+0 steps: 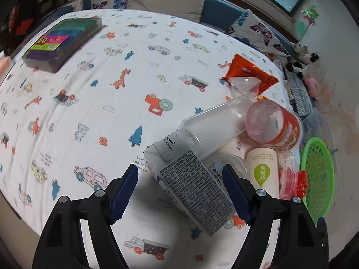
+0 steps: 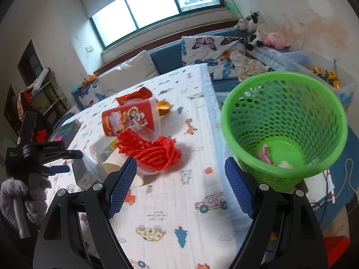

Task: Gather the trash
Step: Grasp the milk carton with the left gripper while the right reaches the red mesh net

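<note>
Left wrist view: the left gripper [image 1: 179,192] is spread wide with nothing clamped, and a grey-printed milk carton [image 1: 193,192] is seen lying tilted on the patterned tablecloth [image 1: 89,103] between the blue pads [image 1: 124,192]. Right wrist view: the right gripper [image 2: 179,188] is likewise held wide and empty above the cloth, a red mesh net [image 2: 154,150] and a red snack cup [image 2: 130,118] found just ahead to the left, the green basket [image 2: 285,103] close on the right.
</note>
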Tool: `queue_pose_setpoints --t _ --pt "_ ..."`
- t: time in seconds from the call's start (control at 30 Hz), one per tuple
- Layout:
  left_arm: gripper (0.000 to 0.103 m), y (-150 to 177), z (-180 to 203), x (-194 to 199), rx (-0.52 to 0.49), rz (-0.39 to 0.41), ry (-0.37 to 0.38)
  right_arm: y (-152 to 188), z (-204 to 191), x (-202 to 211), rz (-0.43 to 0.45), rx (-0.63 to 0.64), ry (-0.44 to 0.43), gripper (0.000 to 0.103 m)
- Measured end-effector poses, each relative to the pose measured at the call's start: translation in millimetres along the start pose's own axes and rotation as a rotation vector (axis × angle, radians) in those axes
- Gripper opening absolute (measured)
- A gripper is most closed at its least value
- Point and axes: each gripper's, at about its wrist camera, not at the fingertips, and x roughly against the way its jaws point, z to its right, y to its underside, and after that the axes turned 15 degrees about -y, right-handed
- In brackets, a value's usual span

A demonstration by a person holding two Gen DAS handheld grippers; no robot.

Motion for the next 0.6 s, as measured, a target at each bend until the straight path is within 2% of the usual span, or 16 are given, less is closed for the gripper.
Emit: queue_pose_setpoints --t 0.17,0.37,0.5,0.57,0.6 --pt "0.074 1.7 8.8 -12.2 0.006 -0.041 0.002 1.9 -5.7 -14.9 -0.034 0.024 -0.036 0.083" --pt "0.074 3.1 11.4 -24.8 0.006 -0.066 -0.004 0.2 -2.6 -35.7 -0.059 -0.007 -0.083 0.083" --pt "0.066 1.9 11.5 -25.9 -0.011 -0.063 0.008 -2.1 -6.6 -44.6 -0.074 -0.007 -0.127 0.083" --pt "0.057 1.3 12.8 -23.9 -0.038 -0.042 0.008 -4.6 -11.2 -49.9 -0.082 0.01 -0.138 0.083" --pt "0.056 0.9 13.2 -22.8 -0.048 -0.035 0.01 -5.4 -12.0 -52.4 -0.085 0.014 -0.138 0.083"
